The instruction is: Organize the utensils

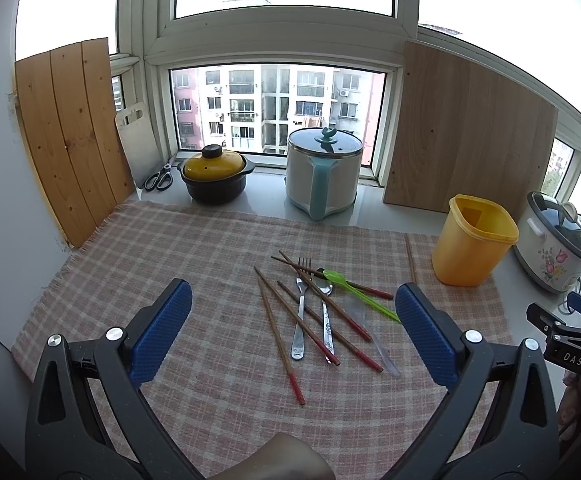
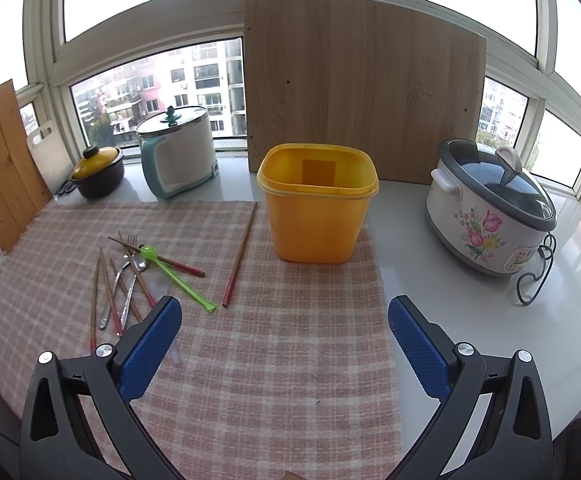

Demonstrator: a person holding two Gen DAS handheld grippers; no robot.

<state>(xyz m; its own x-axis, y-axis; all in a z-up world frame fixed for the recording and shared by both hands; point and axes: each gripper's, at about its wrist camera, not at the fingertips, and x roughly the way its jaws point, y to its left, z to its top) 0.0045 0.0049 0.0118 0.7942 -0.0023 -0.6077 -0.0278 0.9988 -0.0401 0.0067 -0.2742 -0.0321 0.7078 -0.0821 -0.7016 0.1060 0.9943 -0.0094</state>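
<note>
A: From the left wrist view, what do you see?

B: The left gripper (image 1: 292,332) hangs over the checked cloth (image 1: 138,248) with its blue pads spread wide and nothing between them. Past the fingers, mid-cloth, lies a loose heap: red-tipped chopsticks (image 1: 280,338), a steel fork (image 1: 301,308), a steel spoon (image 1: 326,312), a green plastic spoon (image 1: 354,290) across the far chopsticks, and a clear plastic utensil (image 1: 372,336) on the heap's right side. The yellow plastic bin (image 1: 472,242) stands upright at the cloth's right edge.

A: And the right wrist view?

B: The right gripper (image 2: 284,344) is also wide apart and empty, above the cloth's near half. The bin (image 2: 316,208) sits ahead by the far edge, open-topped. One chopstick (image 2: 240,256) lies alone just left of it, apart from the heap (image 2: 130,280) toward the cloth's left side. A floral rice cooker (image 2: 490,216) stands on the worktop (image 2: 470,320) to the right.
</note>
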